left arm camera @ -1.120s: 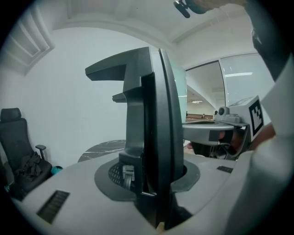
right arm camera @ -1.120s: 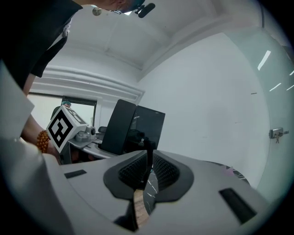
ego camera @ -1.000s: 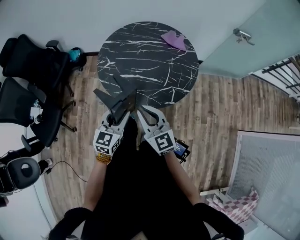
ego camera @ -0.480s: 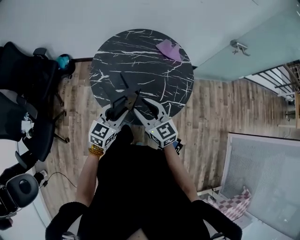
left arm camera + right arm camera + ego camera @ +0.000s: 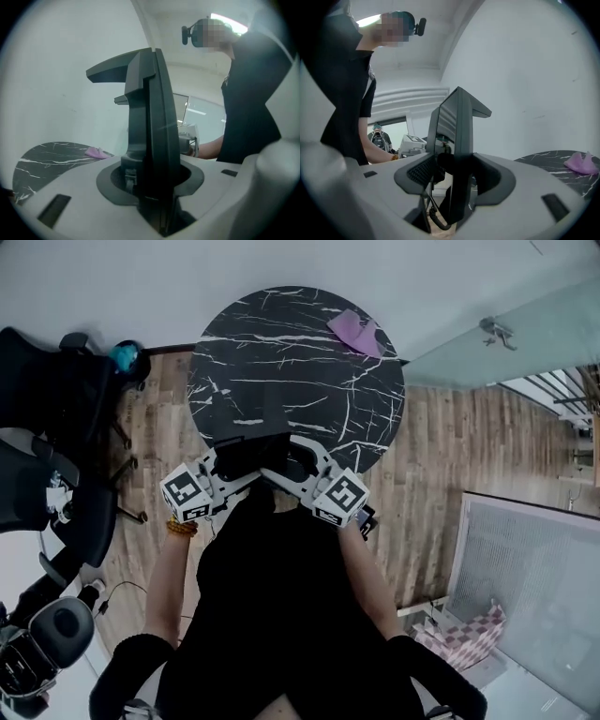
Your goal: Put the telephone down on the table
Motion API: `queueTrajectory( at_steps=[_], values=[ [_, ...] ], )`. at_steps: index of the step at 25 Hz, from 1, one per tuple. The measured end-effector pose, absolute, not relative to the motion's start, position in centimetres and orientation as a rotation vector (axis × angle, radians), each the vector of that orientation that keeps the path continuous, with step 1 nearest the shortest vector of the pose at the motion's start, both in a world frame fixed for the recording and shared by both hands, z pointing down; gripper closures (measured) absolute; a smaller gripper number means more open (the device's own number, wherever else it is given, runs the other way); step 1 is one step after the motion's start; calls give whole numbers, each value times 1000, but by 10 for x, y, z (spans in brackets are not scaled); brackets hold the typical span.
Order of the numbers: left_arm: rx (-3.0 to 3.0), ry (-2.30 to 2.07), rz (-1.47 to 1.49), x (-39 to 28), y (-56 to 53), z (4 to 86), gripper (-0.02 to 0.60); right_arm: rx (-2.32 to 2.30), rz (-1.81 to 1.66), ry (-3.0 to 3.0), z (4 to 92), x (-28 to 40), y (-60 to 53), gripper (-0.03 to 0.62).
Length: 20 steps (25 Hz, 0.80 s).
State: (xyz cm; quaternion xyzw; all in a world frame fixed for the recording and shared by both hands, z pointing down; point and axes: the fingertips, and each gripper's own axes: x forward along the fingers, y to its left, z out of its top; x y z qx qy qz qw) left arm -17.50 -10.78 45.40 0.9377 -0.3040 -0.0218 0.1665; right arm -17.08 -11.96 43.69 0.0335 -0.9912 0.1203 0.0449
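Note:
A round black marble table (image 5: 281, 352) stands in front of me. At its near edge a black telephone (image 5: 251, 454) sits between my two grippers, which point at each other. My left gripper (image 5: 225, 465) comes in from the left and is shut on the telephone. The right gripper (image 5: 298, 457) is beside it on the right and its jaws are opening. The right gripper view shows those dark jaws (image 5: 452, 140) upright, with a coiled cord (image 5: 436, 220) hanging below them and nothing clearly between them. The left gripper view shows a dark slab filling the jaws (image 5: 150, 140).
A purple cloth (image 5: 354, 329) lies at the table's far right. Black office chairs (image 5: 56, 399) crowd the left side on the wood floor. A glass partition and a grey panel (image 5: 534, 587) are on the right. Another person (image 5: 379, 136) stands in the background.
Both grippers have swung from pointing forward to facing each other at the table's near edge. The telephone has come lower with the left gripper. The right jaws have spread apart.

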Motion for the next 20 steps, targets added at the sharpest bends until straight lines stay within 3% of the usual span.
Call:
queueTrajectory(
  at_steps=[5,8,13,20],
  values=[
    [2678,-589,-96,-170,-99,454,414,-89,462,-3082,435,-186,-108,358],
    [2692,-482,-53,-165,-99,463,414,-161,483,-3056,440,-188,-104,414],
    [2677,-421,-48,-156,-111,465,414,-104,728,-3105,443,-175,-120,431],
    [2564,-366,-253,-153,-122,456,365,-145,944,-3094,448,-155,-139,433]
  ],
)
